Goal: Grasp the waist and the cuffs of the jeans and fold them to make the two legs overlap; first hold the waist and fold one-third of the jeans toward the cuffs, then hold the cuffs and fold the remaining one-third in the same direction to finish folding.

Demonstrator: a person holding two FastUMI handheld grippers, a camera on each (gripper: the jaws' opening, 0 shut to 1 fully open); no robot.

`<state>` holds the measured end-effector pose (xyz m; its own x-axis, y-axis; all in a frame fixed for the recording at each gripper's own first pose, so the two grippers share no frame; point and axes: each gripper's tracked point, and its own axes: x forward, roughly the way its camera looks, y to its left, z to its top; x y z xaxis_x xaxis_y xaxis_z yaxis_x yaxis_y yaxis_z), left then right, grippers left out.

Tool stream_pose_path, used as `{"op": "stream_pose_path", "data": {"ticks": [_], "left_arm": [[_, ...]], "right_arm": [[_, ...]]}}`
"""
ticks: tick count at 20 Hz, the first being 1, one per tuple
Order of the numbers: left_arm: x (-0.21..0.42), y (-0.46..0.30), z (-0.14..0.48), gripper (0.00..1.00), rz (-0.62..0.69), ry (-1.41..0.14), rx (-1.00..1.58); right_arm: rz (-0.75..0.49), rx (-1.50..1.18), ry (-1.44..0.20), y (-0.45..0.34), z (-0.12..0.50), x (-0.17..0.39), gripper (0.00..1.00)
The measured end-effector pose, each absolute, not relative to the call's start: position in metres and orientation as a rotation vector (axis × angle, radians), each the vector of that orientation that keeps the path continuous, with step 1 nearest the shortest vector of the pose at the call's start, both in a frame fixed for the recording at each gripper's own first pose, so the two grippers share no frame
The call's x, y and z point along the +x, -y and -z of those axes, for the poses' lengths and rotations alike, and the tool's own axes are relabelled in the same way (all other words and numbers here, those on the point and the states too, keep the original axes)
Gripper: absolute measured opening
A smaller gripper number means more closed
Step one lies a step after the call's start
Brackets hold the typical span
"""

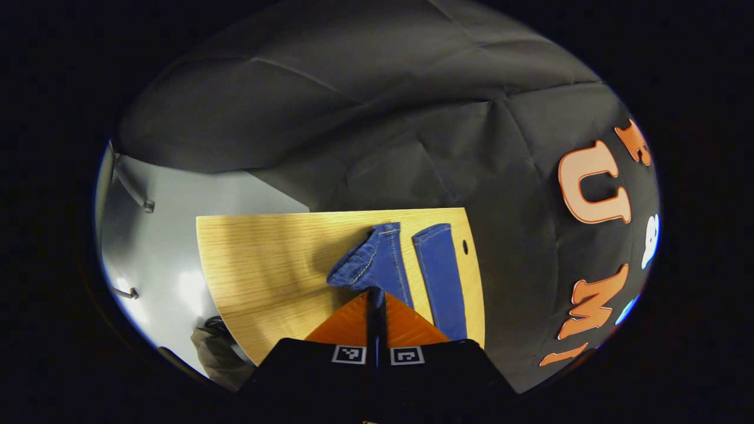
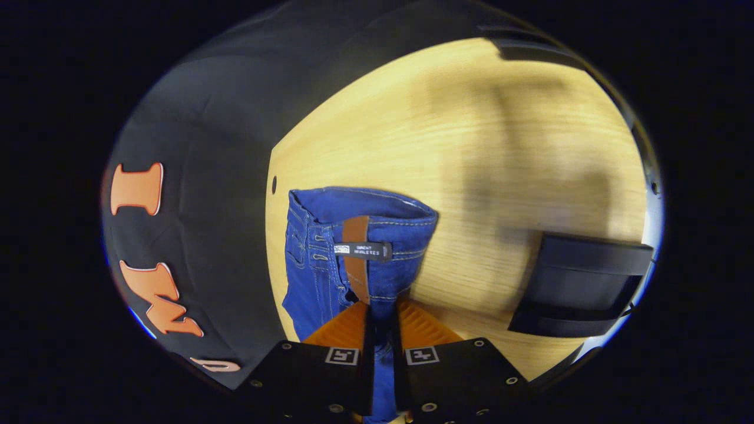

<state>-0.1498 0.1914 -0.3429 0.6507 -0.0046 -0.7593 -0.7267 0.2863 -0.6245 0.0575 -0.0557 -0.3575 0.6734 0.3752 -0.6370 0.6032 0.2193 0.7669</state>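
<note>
Nearest the lens in the left gripper view: left gripper [image 1: 376,294], fingers pressed together on a cuff [image 1: 360,266], pinching the hem so the denim bunches and lifts off the table [image 1: 265,265]. Nearest the lens in the right gripper view: right gripper [image 2: 382,307], fingers clamped on the waist [image 2: 377,227], blue cloth running down between them toward the camera.

Largest first, all placed against the table:

Black wall [image 1: 412,129] behind and beside the table, rising from its far edge and its edge nearest the jeans. Grey floor [image 1: 153,247] beyond the opposite edge in the left gripper view.

Table itself pale wood with visible grain, a small dark hole [image 1: 465,247] near the edge by the wall; same hole seen in the right gripper view just beyond the waist.

Jeans [image 2: 330,265] blue, lying on the table along that wall-side edge. Two legs stretched out side by side, apart, with a strip of bare wood between them; second leg [image 1: 440,277] flat, closer to the hole, its cuff at the far end. Waist raised and open in the right gripper view, inner band showing a brown patch [image 2: 356,259] and a dark label [image 2: 362,250] across it.

Black box-like object [image 2: 580,285] over the table's other side in the right gripper view, blurred, too unclear to identify.
</note>
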Motion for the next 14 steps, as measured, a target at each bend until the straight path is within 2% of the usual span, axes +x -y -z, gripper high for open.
{"op": "stream_pose_path", "data": {"ticks": [1, 3, 4, 5, 14], "left_arm": [[-0.147, -0.191, 0.341, 0.01, -0.538, -0.738, -1.187], [-0.144, -0.189, 0.335, 0.01, -0.535, -0.748, -1.173], [-0.138, -0.186, 0.330, 0.01, -0.530, -0.743, -1.168], [-0.134, -0.186, 0.324, 0.01, -0.530, -0.738, -1.158], [-0.098, -0.180, 0.268, 0.01, -0.560, -0.782, -1.105]], "right_arm": [[0.140, 1.405, -0.890, 0.048, 0.348, 0.065, 0.14], [0.143, 1.321, -0.909, 0.051, 0.337, 0.066, 0.15], [0.137, 1.296, -0.930, 0.050, 0.338, 0.068, 0.08], [0.099, 1.293, -0.944, 0.044, 0.333, 0.071, 0.07], [0.108, 1.249, -1.048, 0.050, 0.326, 0.065, 0.07]]}}
